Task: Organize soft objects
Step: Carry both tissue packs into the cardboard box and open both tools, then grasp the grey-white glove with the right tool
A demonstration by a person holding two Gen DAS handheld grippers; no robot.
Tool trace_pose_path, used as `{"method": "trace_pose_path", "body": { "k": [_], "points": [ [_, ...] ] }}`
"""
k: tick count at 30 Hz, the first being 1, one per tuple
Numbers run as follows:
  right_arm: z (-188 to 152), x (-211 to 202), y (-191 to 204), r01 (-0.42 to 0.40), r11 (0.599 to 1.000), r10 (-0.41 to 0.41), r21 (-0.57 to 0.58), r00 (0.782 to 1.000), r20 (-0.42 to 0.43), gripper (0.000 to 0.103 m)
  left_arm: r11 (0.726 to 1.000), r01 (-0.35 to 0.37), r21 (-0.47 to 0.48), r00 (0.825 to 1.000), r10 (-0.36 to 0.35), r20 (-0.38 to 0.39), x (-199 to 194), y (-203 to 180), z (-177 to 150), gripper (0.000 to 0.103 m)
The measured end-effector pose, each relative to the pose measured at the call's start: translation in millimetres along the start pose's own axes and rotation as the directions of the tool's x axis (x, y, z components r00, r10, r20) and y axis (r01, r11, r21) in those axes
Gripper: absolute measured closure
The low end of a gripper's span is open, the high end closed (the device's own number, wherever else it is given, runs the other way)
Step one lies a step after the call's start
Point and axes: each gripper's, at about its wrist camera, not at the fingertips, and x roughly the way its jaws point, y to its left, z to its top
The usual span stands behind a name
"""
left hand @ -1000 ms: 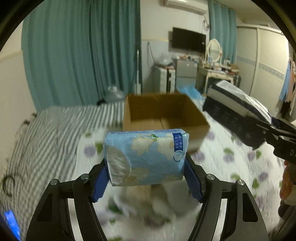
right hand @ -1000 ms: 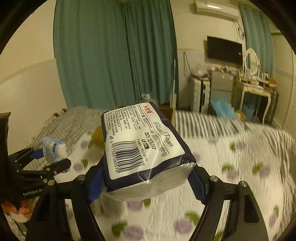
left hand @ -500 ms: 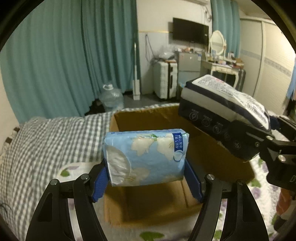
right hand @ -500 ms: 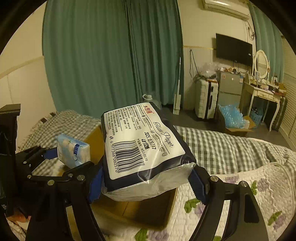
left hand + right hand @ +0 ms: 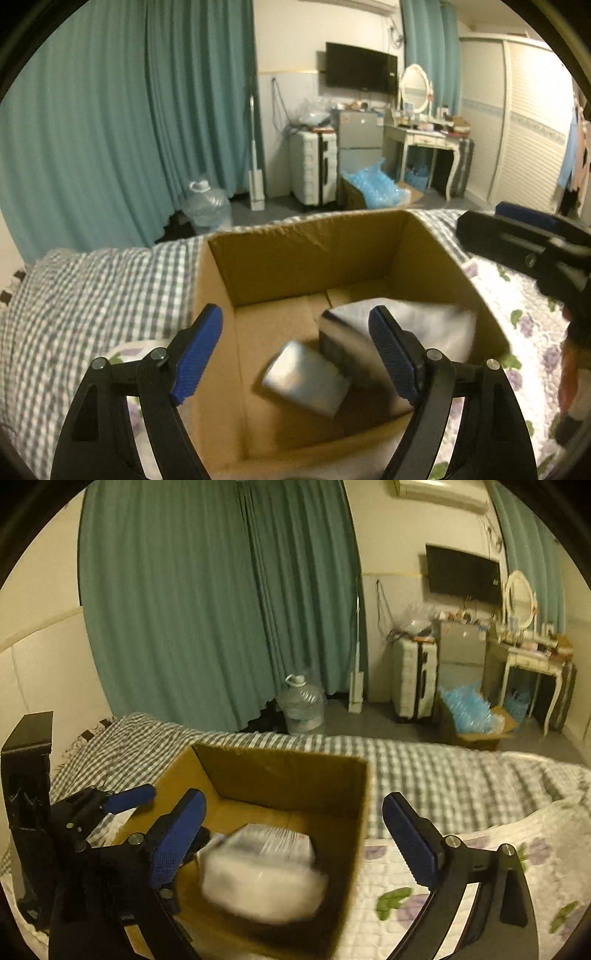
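An open cardboard box (image 5: 306, 254) stands on the bed; it also shows in the right wrist view (image 5: 280, 771). Inside it, blurred with motion, are a small tissue pack (image 5: 306, 382) and a larger white tissue package (image 5: 402, 325), which also shows in the right wrist view (image 5: 262, 871). My left gripper (image 5: 295, 350) is open and empty above the box's near left part. My right gripper (image 5: 293, 834) is open and empty above the box's right wall. The right gripper shows at the right of the left wrist view (image 5: 517, 240).
The bed has a grey checked sheet (image 5: 92, 291) and a floral quilt (image 5: 480, 878). Beyond the bed are teal curtains (image 5: 129, 129), a water jug (image 5: 301, 705), a white suitcase (image 5: 314, 166), a box of blue plastic (image 5: 472, 716) and a dressing table (image 5: 428, 140).
Both grippers have opened and let go of their packs. The small blue pack and the larger package have dropped into the box. Both grippers have moved closer over the box.
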Motion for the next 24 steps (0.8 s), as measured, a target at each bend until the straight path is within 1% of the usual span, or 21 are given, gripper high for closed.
{"method": "trace_pose_path", "body": {
  "k": [3,6,7,10,14,17,19,22,24],
  "points": [
    [4,-28,1,0.000,1.000,0.000,0.005,1.000,0.010,0.006,1.000,-0.014,0.026,1.000,0.014,0.013,-30,-4,2,0.021],
    [6,-66,7,0.028,0.999,-0.027,-0.016,0.999,0.027,0.004,0.996,-0.075,0.057,0.996,0.072,0.043,-72,-9,-2,0.021],
    [6,-81,11,0.041,0.999,-0.040,-0.029,0.999,0.035,0.002,0.995,-0.079,0.062,0.995,0.075,0.062,-93,-10,-6,0.021],
    [-2,-121,25,0.096,0.992,-0.092,-0.087,0.995,0.040,0.002,0.995,-0.081,0.060,0.992,0.075,0.103,-135,-9,-18,0.021],
    [-24,-170,47,0.135,0.982,-0.131,-0.132,0.991,0.040,0.002,0.995,-0.079,0.068,0.988,0.069,0.137,-182,-7,-38,0.021],
    [-42,-193,62,0.137,0.979,-0.134,-0.150,0.990,0.030,0.002,0.994,-0.073,0.078,0.988,0.061,0.144,-205,-7,-56,0.021],
    [-57,-205,73,0.144,0.976,-0.141,-0.166,0.990,0.030,0.002,0.993,-0.094,0.075,0.986,0.082,0.148,-215,-7,-69,0.021],
    [-76,-216,86,0.146,0.973,-0.140,-0.179,0.989,0.046,0.002,0.993,-0.098,0.065,0.986,0.088,0.143,-222,-8,-88,0.021],
    [-87,-217,93,0.140,0.975,-0.133,-0.175,0.990,0.048,0.002,0.995,-0.082,0.050,0.987,0.075,0.141,-218,-5,-102,0.021]
  ]
}}
